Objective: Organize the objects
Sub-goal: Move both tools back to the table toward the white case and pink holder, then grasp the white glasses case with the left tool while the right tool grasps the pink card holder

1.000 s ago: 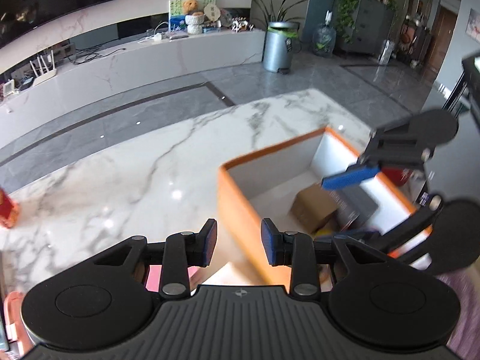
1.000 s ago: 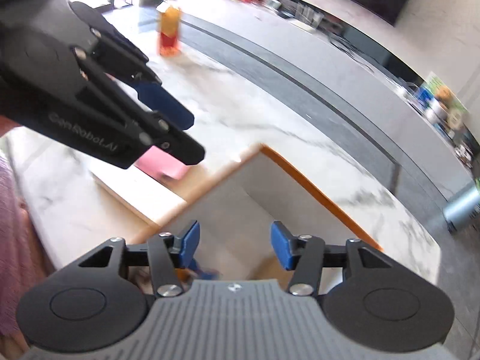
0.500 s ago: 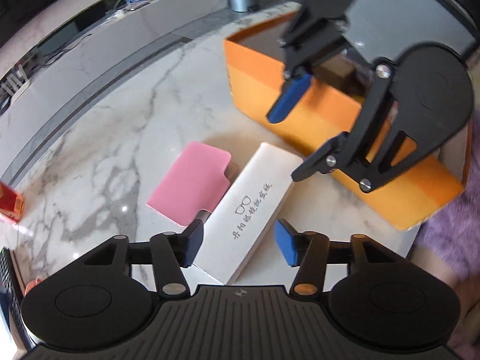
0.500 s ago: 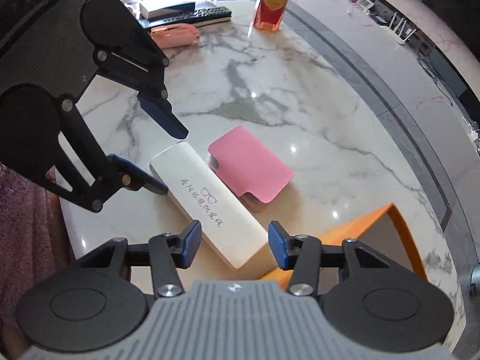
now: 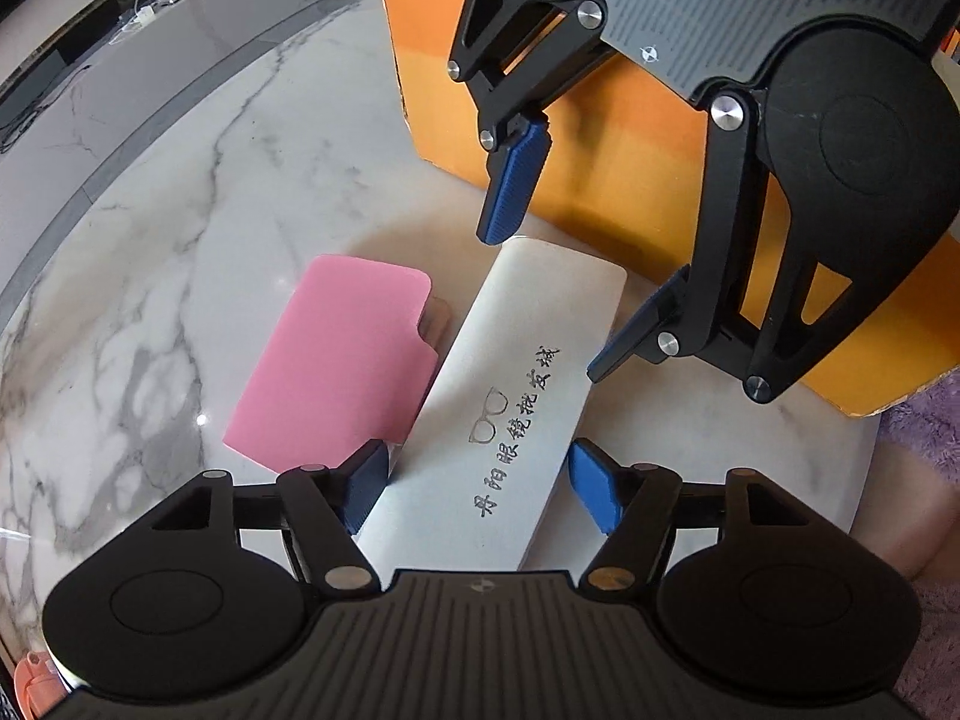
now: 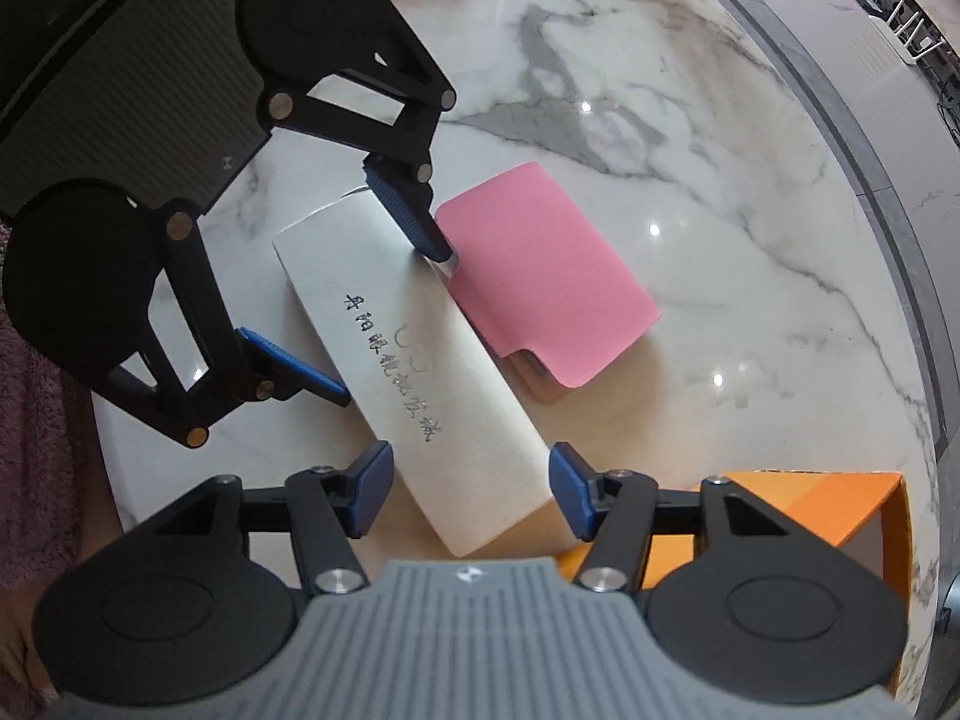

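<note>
Claws straddle opposite ends of the white glasses case (image 5: 516,396), which lies flat on the marble worktop (image 5: 198,192). Your left claw (image 5: 474,489) is wide and opening, pads clear of the case between them. Your right claw (image 6: 471,489) is at medium spread, also opening, its end of the case likewise ungripped. The pink card holder (image 5: 336,354) lies just beside the left claw's outer finger (image 5: 363,483), touching the case's long edge. That finger could snag it on descent and drag it. Uneven closure may twist the case. The orange box (image 5: 600,180) stands just behind your right claw; a low lift could strike its wall.
</note>
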{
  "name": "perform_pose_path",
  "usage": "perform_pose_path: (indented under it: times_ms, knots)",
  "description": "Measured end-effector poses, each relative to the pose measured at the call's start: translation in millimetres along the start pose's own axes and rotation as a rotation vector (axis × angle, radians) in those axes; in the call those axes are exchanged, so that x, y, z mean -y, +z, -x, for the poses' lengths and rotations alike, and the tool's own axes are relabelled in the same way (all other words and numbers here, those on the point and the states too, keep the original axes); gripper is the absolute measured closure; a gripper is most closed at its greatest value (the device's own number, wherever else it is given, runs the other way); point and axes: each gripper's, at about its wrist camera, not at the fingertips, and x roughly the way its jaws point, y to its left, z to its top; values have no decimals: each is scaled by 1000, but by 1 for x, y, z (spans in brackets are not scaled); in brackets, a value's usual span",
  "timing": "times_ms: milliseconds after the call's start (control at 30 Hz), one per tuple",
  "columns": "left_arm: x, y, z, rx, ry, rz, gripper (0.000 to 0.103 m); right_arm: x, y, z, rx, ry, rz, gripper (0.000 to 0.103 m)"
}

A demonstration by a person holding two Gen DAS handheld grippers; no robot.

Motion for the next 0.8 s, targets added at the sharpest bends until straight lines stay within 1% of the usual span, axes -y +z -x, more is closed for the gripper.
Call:
perform_pose_path:
  times_ms: [167, 200, 267, 333, 367, 433, 500, 667, 800]
  knots:
    - [4, 7, -12, -13, -18, -30, 22, 8, 3, -5, -20, 60, -28, 39]
    - [6, 8, -14, -12, -17, -36, 21, 9, 2, -7, -24, 68, -29, 39]
    - [12, 11, -16, 7, -12, -56, 21, 7, 2, -9, -21, 66, -14, 36]
    - [15, 11, -17, 12, -9, -61, 20, 7, 2, -9, -20, 71, -19, 36]
    - [14, 11, -17, 12, -6, -56, 23, 8, 2, -8, -21, 72, -19, 37]
    - [14, 7, -14, 10, -8, -53, 23, 8, 2, -6, -18, 84, -11, 39]
    - [12, 3, -12, -8, -5, -48, 24, 11, 5, 1, 0, 107, -1, 39]
    - [1, -18, 0, -75, 1, 14, 24, 18, 18, 26, 49, 116, 57, 38]
    - [-15, -41, 10, -115, 9, 99, 25, 22, 34, 25, 49, 51, 123, 38]
